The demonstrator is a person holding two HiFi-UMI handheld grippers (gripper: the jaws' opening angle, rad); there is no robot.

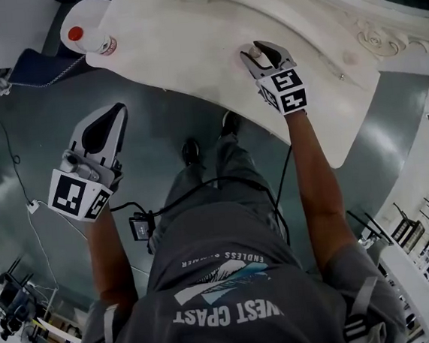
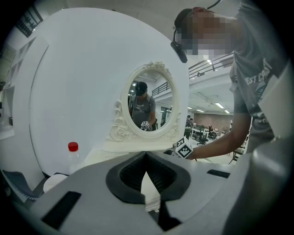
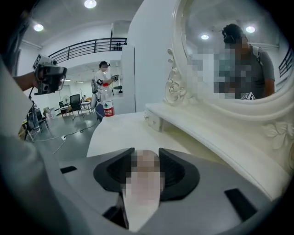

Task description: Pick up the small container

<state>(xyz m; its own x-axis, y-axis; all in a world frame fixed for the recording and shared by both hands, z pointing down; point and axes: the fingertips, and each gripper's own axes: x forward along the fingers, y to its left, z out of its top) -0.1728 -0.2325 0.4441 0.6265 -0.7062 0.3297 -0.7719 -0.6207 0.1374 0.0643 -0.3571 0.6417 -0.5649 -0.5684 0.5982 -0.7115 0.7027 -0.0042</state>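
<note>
Grasp step — right gripper [image 1: 254,53] jaws apart, straddling small container [image 3: 145,163] on table [image 1: 187,41]. Next — close squarely, lift. Left gripper [image 2: 146,155] closed, empty.

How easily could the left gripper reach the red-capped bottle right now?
Probably yes. The bottle stands alone at the table end, with open space between it and the left gripper, whose shut jaws would need opening first.

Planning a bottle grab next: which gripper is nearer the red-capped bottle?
Left. The left gripper hangs just off the table end where the bottle stands; the right gripper is farther along the table.
</note>
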